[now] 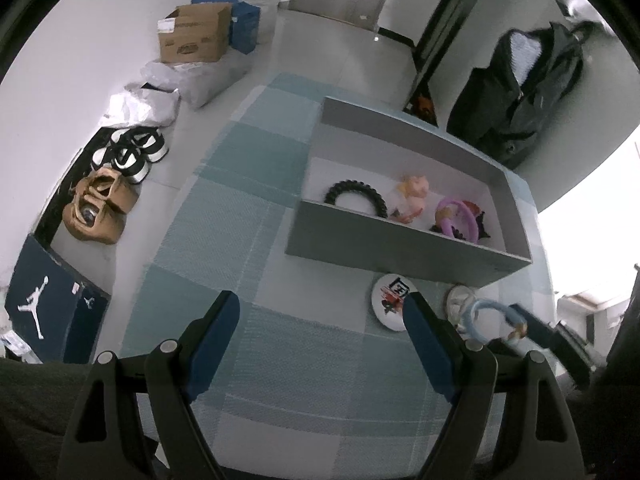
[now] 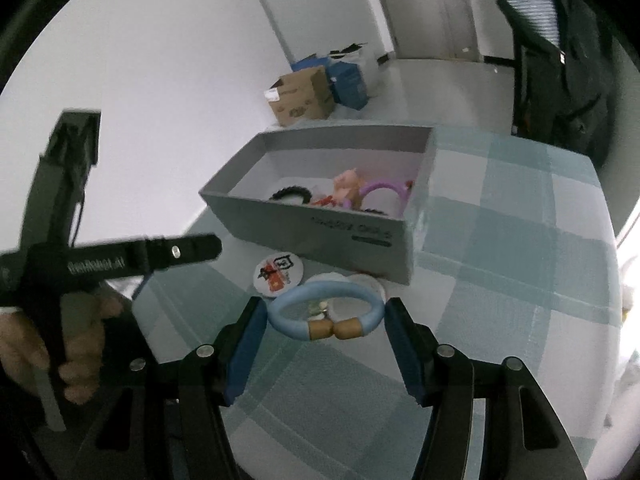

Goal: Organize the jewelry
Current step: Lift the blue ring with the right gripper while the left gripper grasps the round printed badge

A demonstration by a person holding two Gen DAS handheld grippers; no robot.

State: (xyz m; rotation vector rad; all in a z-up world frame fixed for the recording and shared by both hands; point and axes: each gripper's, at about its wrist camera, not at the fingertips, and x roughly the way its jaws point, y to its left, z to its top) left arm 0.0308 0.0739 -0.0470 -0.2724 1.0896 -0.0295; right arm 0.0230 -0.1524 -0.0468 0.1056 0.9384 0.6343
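While the right gripper (image 2: 326, 326) clamps the light blue bracelet (image 2: 320, 294) between its blue pads (gold clasp facing the camera), the grey box (image 2: 320, 236) sits just ahead of its fingertips, holding a black ring (image 1: 356, 196) and a purple ring (image 1: 460, 216). A round badge (image 2: 276, 274) lies between box and bracelet. The left gripper (image 1: 320, 316) gapes empty over the checked cloth (image 1: 248, 216), box ahead and to its right.

Cardboard box (image 1: 195, 34), sneakers (image 1: 132, 152), hanging jacket (image 1: 520, 92)
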